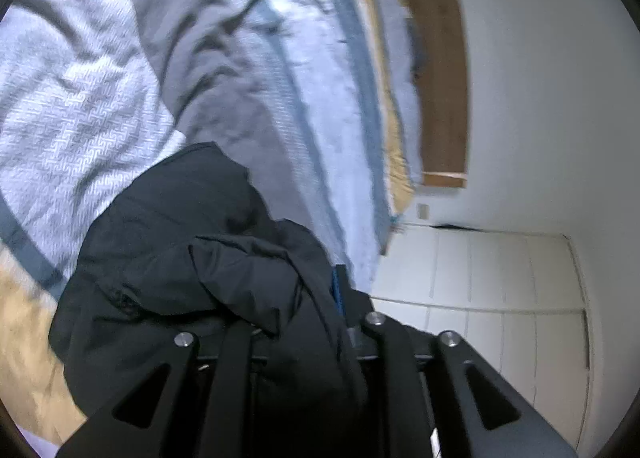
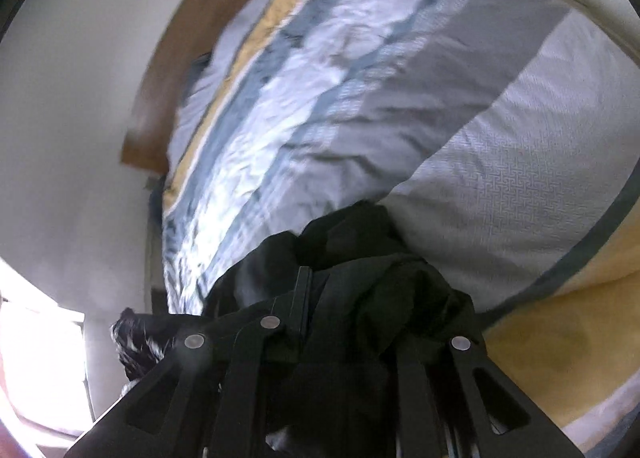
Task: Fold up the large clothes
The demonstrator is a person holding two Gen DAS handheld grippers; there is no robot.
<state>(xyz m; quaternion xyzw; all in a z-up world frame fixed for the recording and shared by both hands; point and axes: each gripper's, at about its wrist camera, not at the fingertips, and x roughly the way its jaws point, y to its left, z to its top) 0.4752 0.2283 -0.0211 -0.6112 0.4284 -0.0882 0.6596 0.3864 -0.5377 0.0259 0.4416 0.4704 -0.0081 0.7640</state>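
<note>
My left tool [image 1: 316,322] is clamped on a bunched black jacket [image 1: 192,258], puffy and creased; my right tool [image 2: 344,314] grips the same dark garment [image 2: 360,258], blocking my near view. Beyond lies the bed's striped quilt [image 2: 400,97], woven, rumpled, grey, blue and yellow. Farther off, white cupboard doors [image 1: 500,278] and a wooden headboard [image 1: 440,57].

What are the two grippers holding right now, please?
Left gripper: closed on the black jacket.
Right gripper: closed on the same jacket.

Black tool [image 1: 296,338] linkages, round silver screws
</note>
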